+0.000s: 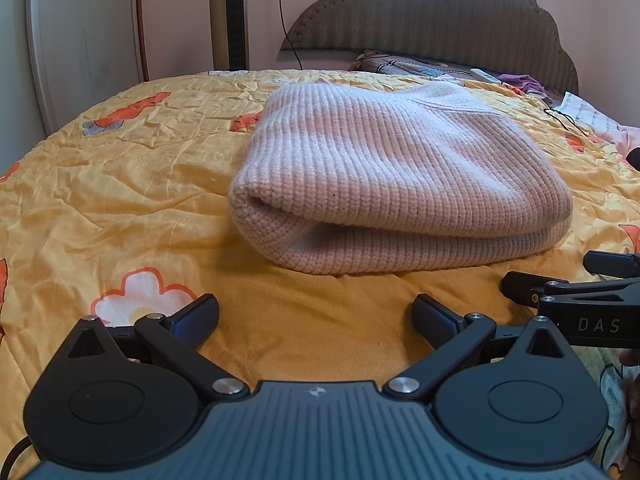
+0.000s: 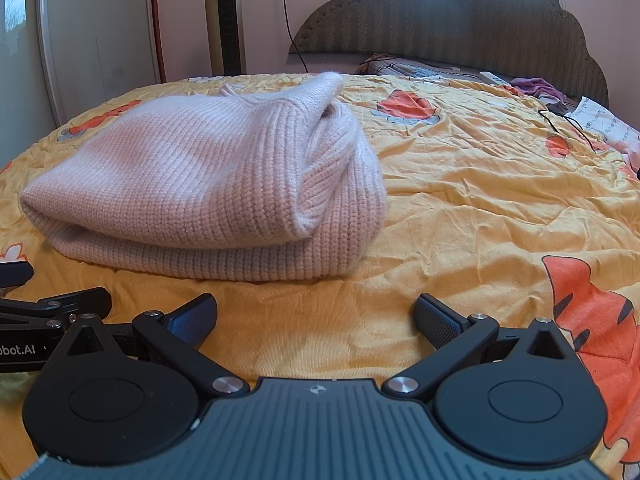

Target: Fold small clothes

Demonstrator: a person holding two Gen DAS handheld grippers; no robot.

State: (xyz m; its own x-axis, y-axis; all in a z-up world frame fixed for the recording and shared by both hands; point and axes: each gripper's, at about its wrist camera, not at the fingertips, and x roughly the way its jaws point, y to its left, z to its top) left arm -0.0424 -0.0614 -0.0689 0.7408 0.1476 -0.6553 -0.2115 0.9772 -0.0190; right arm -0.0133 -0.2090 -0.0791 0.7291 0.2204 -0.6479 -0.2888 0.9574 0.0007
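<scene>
A pale pink knitted sweater point(image 1: 392, 184) lies folded into a thick bundle on the yellow bedspread point(image 1: 120, 184). In the right wrist view the same sweater point(image 2: 200, 196) sits left of centre, its ribbed edge layers showing on the right side. My left gripper point(image 1: 316, 322) is open just short of the bundle's near edge, with nothing between its fingers. My right gripper point(image 2: 316, 322) is open too, holding nothing, near the sweater's right front corner. Each gripper shows at the edge of the other's view: the right gripper point(image 1: 560, 280) and the left gripper point(image 2: 60, 304).
The bedspread point(image 2: 480, 184) has orange cartoon prints and many wrinkles. A padded headboard point(image 1: 440, 12) stands at the back, with pillows, a white remote point(image 1: 484, 76), purple cloth point(image 2: 536, 88) and a black cable point(image 2: 568, 124) near it. A tower fan point(image 2: 224, 16) and a wardrobe stand behind on the left.
</scene>
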